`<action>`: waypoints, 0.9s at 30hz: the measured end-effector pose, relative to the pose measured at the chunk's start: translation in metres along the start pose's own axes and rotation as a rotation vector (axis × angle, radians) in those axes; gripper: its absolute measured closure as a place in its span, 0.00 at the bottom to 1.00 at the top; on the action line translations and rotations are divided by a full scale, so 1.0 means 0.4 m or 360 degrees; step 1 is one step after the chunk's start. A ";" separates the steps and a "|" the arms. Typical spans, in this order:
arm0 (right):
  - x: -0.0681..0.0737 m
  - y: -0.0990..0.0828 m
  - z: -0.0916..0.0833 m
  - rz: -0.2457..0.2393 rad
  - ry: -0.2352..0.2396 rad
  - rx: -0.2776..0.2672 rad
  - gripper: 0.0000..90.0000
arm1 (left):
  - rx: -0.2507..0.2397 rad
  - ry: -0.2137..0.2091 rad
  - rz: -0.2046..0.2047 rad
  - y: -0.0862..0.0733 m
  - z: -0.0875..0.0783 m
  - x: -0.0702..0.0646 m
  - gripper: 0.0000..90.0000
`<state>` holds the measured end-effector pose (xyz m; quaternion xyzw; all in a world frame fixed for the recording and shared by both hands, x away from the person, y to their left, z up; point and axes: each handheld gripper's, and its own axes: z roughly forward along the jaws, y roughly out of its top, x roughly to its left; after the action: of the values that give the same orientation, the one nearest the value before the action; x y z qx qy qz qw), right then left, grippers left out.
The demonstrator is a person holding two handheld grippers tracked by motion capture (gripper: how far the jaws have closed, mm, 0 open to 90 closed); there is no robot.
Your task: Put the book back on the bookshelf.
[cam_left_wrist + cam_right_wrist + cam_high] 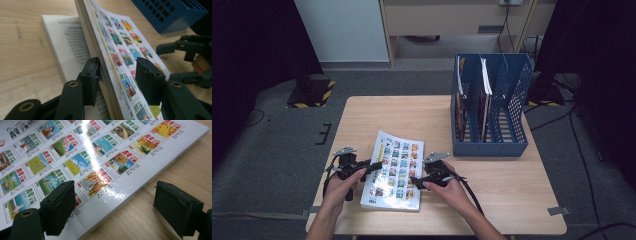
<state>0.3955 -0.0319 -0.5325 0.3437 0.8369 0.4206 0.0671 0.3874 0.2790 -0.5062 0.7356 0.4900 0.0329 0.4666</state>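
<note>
Magazine (394, 170) lies at six o'clock on the table (492, 190), its left edge lifted. My left gripper (117, 75) brackets that edge, one jaw seemingly touching, not clamped. Right gripper (122, 207) gapes empty at three o'clock. I'd bite deeper before lifting, so pages don't slip.

Both grippers — left (373, 165), right (414, 181) — were black, each topped by a grey three-cornered plate; brass-ringed screws marked the jaws, black cables trailed behind.
</note>
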 end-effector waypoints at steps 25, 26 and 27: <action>0.003 -0.004 0.005 0.0023 0.0045 -0.0009 0.19 | 0.0056 0.0196 0.0234 0.008 0.057 -0.062 0.85; 0.002 -0.004 0.005 0.0024 0.0048 -0.0005 0.19 | 0.0042 0.0193 0.0243 0.009 0.053 -0.066 0.86; 0.002 -0.004 0.004 0.0029 0.0050 0.0001 0.18 | 0.0029 0.0192 0.0261 0.010 0.050 -0.071 0.87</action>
<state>0.3946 -0.0309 -0.5348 0.3448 0.8348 0.4263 0.0501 0.3856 0.2442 -0.5029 0.7741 0.4556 0.1108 0.4253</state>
